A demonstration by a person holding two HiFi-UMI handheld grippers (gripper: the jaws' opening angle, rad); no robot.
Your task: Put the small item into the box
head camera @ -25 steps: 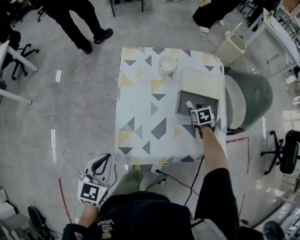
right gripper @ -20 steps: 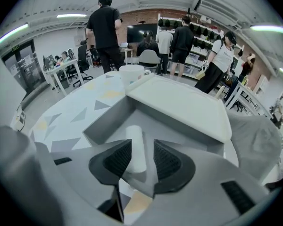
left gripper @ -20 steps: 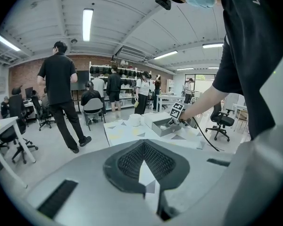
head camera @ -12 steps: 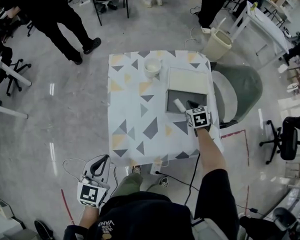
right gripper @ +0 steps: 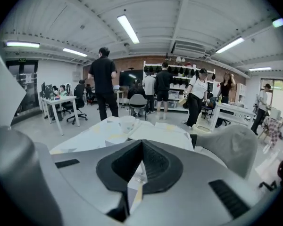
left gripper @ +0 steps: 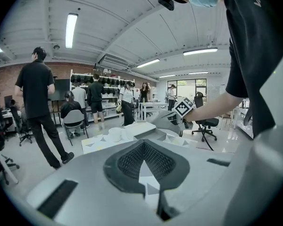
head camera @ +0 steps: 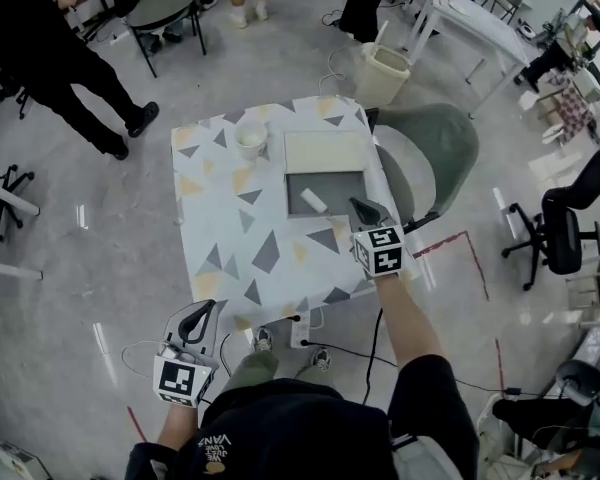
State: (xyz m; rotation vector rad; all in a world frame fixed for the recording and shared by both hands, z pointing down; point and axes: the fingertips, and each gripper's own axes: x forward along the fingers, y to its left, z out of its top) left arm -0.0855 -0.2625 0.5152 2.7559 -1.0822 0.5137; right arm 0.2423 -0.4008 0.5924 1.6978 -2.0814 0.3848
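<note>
One white oblong item [head camera: 313, 201] in grey box [head camera: 342, 182]; left hand-held gripper [head camera: 205, 311], right hand-held gripper [head camera: 359, 206] both closed.

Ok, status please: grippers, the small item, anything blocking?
Left gripper, right gripper: jaws shut, empty. Small white oblong item inside open grey box. White cup apart, not blocking.

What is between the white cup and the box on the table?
Nothing: in the head view, only bare patterned tablecloth separates the white cup from the box.
</note>
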